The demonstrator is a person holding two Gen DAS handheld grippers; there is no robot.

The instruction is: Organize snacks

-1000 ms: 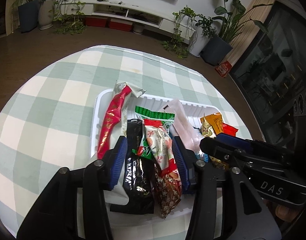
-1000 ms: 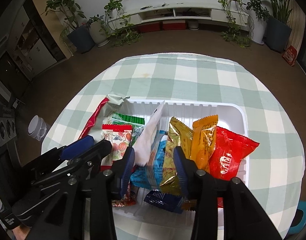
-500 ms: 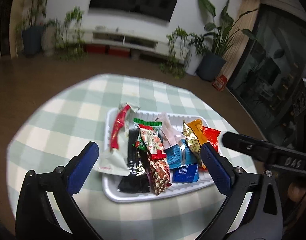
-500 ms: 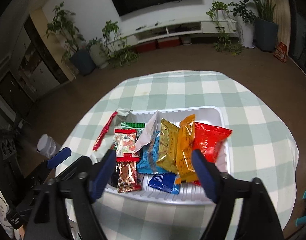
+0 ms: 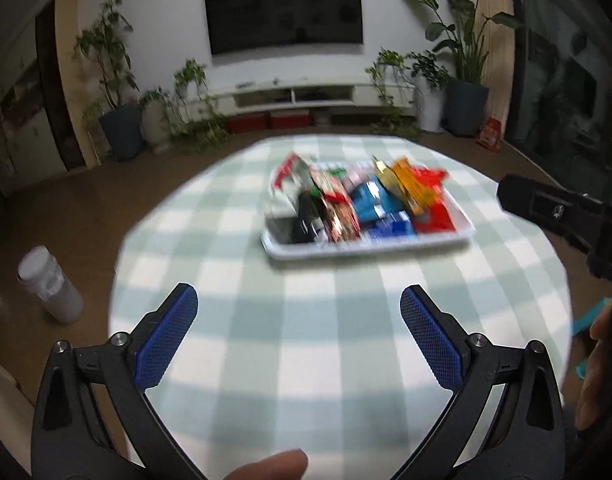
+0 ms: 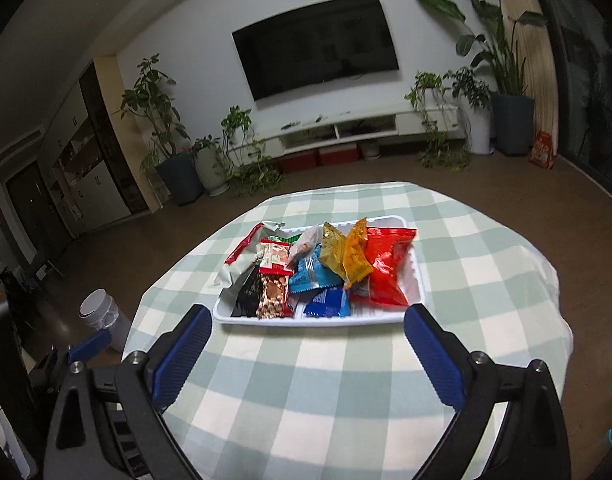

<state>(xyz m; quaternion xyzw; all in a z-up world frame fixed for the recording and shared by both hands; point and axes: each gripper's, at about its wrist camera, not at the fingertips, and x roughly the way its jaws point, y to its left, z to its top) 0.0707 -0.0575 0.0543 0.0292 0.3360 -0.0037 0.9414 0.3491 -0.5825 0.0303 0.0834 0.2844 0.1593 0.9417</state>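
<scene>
Jaws of the left gripper spread wide with nothing between them; jaws of the right gripper also apart and opening wider at this moment, likewise empty. Both hang over bare checked cloth on the desk, clear of every packet. Snacks packed in a row inside the white tray, which sits ahead of both grippers, toward the far side of the desk. Long axis of the tray runs crosswise to the way the jaws point; the packets lie lengthwise front to back, overlapping like tiles: red one at the right end, orange and gold beside it, blue ones in the middle, dark and nut-patterned ones left, a red-and-silver wrapper hanging over the far-left rim. Seen from the right wrist, near rim of the tray just beyond the fingertips; from the left wrist, blurred, farther off and right of centre. Probably little left to arrange; for any further reach, right gripper better placed.
</scene>
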